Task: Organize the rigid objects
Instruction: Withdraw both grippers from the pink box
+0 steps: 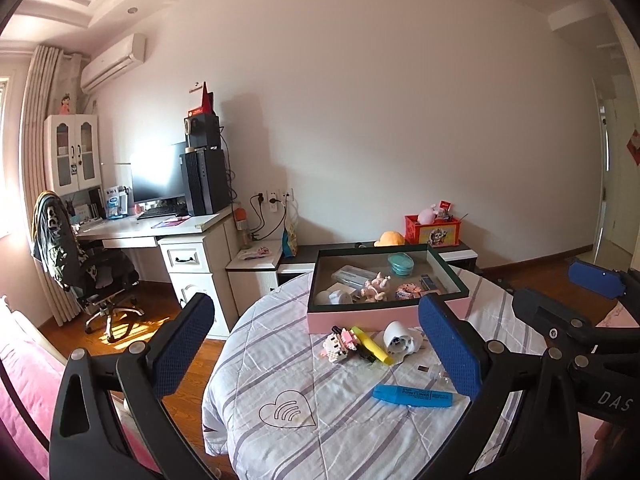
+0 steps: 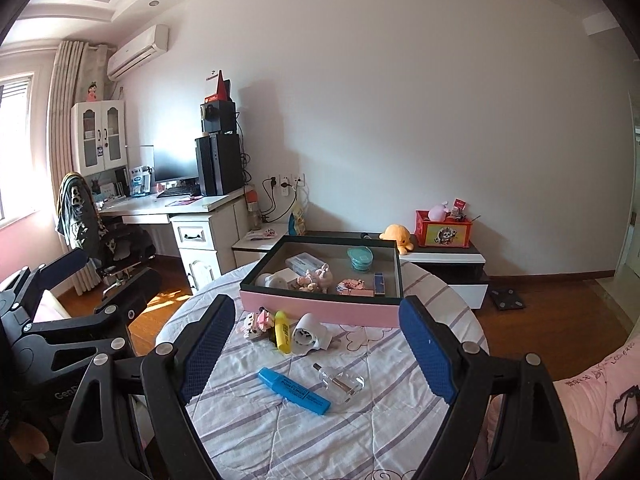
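Round table w/ striped quilted cloth (image 2: 280, 432) carries 1 pink-walled, dark-rimmed open box (image 2: 320, 308) at its far side, several small items inside. In front: 1 white cup on its side (image 2: 308, 332), 1 blue "POINTLINER" highlighter (image 2: 294, 391), 1 yellow highlighter (image 2: 283, 330), 1 clear glass bottle (image 2: 340, 384), 1 pink-white brick figure (image 2: 254, 322). Left gripper (image 1: 316, 344) & right gripper (image 2: 316, 356): both jaws wide apart, holding nothing, above the near edge.

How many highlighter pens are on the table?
2. The blue highlighter lies nearest the grippers, beside the clear bottle. The yellow highlighter lies just before the pink box.
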A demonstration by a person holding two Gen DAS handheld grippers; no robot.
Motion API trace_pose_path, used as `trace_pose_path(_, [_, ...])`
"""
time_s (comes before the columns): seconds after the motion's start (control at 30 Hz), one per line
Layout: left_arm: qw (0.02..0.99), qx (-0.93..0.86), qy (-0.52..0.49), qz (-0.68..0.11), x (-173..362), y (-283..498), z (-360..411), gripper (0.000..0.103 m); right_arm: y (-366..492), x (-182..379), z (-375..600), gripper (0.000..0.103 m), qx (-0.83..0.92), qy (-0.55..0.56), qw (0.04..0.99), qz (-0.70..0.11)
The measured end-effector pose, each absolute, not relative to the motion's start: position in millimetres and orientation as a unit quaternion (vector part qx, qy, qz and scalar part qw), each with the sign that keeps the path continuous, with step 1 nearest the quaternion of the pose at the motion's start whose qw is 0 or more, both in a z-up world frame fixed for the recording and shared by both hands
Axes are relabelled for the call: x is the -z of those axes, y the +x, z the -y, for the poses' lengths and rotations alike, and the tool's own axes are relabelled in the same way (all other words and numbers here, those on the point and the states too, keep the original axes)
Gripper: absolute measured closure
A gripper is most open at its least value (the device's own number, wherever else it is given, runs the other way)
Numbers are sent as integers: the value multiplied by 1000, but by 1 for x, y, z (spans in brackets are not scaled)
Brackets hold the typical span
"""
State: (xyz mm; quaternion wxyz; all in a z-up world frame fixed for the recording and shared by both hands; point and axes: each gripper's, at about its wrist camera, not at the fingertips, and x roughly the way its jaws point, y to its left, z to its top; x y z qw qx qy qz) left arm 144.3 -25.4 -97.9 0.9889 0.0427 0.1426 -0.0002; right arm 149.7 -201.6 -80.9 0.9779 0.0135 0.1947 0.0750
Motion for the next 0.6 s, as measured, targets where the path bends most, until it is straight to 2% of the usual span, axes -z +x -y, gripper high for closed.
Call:
trace_pose_path(0.23, [981,20,45,-187,125,168,31,0,166,106,210,17,-71,19,971,-227])
trace_pose_path(0.6, [949,39,58,-307,201,235,37,0,230,192,219,17,-60,24,937,-342])
